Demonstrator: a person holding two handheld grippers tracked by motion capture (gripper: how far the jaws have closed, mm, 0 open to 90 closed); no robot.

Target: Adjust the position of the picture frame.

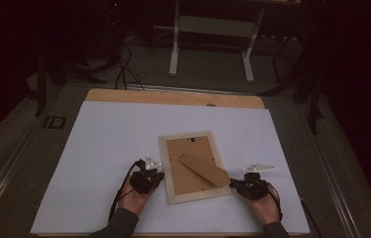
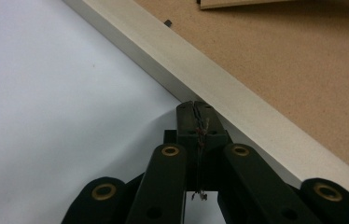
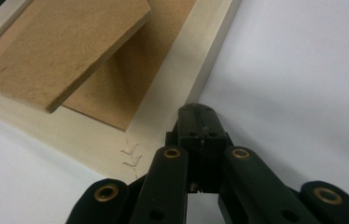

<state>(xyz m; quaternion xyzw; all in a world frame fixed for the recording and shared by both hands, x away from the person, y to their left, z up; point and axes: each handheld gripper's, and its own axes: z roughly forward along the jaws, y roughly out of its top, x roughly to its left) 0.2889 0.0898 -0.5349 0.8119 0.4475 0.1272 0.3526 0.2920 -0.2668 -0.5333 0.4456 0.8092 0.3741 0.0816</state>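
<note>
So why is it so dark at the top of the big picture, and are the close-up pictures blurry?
High view: light falls on the white table cover; the room behind is nearly black. Left gripper view: the picture frame edge looks sharp, the left gripper up close is softer. Right gripper view: the cardboard stand casts a shadow on the backing; the right gripper is slightly blurred.

I am seeing the picture frame (image 1: 192, 166) lying face down on the sheet (image 1: 114, 148), its stand (image 1: 203, 169) lying across its backing. My left gripper (image 1: 157, 175) is sitting at its left edge, my right gripper (image 1: 233, 183) at its near right corner.
</note>
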